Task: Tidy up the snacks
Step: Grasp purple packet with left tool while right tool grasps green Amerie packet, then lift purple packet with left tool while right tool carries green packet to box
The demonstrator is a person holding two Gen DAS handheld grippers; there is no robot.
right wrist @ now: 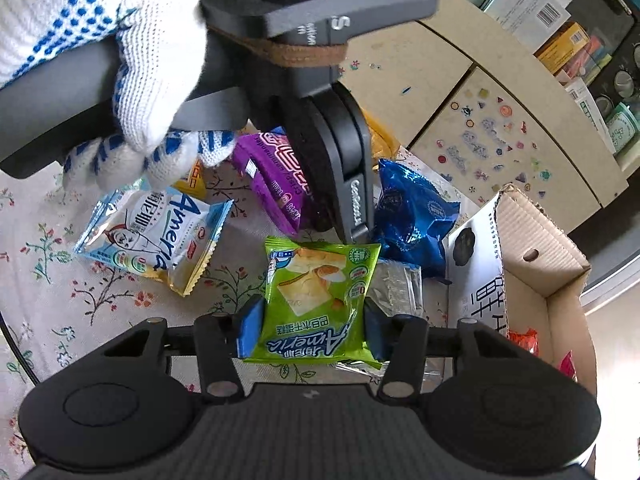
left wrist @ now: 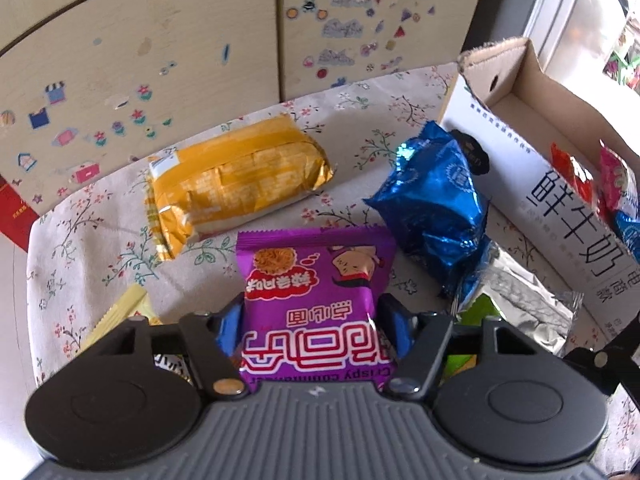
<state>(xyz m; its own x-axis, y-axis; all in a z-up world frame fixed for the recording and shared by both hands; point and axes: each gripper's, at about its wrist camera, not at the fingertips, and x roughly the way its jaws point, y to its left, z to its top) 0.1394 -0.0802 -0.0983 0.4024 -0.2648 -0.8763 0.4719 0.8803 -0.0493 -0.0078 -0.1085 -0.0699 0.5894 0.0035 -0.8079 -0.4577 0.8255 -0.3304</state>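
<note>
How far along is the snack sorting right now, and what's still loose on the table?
Done: a few packets, red and blue, already lie in the cardboard box. In hand: the left gripper is shut on the purple packet, the right gripper on the green packet. Left: the yellow pack, blue foil bag, silver packet and pale blue packet remain on the tablecloth.

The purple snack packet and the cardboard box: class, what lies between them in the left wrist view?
Between purple snack packet and cardboard box, left wrist view: a blue foil packet, and nearer, a silver packet.
</note>
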